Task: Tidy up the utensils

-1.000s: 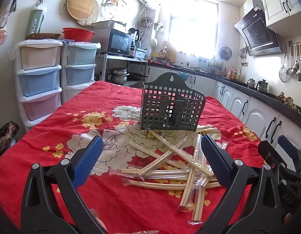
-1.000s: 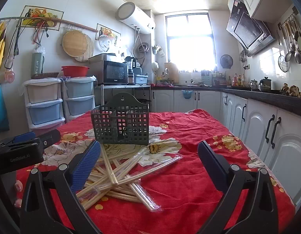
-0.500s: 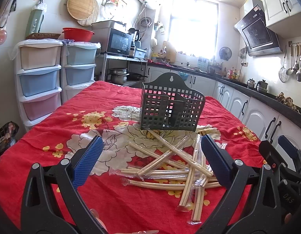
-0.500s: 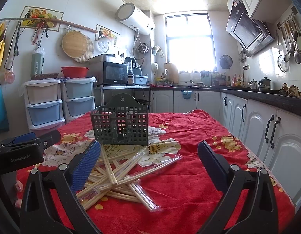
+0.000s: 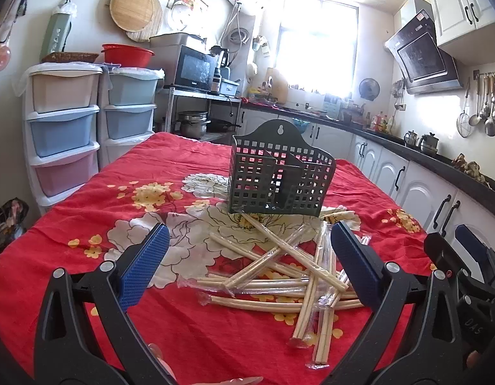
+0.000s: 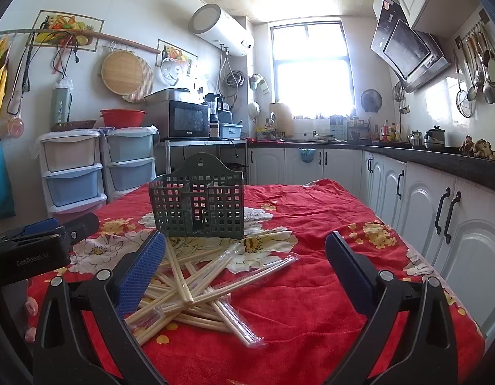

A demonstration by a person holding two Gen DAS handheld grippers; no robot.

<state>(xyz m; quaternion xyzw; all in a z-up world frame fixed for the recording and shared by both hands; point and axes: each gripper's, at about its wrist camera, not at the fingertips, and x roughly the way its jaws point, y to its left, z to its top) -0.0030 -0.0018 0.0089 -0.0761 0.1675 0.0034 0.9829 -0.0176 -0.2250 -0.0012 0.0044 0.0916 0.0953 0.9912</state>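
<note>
Chopsticks [image 5: 279,269] are dumped in a messy crisscross pile right ahead of both grippers, some in clear sleeves, with the caddy [image 5: 279,179] standing empty just past them. Left gripper [image 5: 250,269] and right gripper [image 6: 244,269] both hover wide open, holding nothing. Likely trouble: pinching one stick in that tangle drags its neighbours along, slick sleeves could slip out, and a nudge might tip the light caddy over.

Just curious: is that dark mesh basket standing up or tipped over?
Upright. The basket stands on its base on the red tablecloth, hanging hole on top.
</note>
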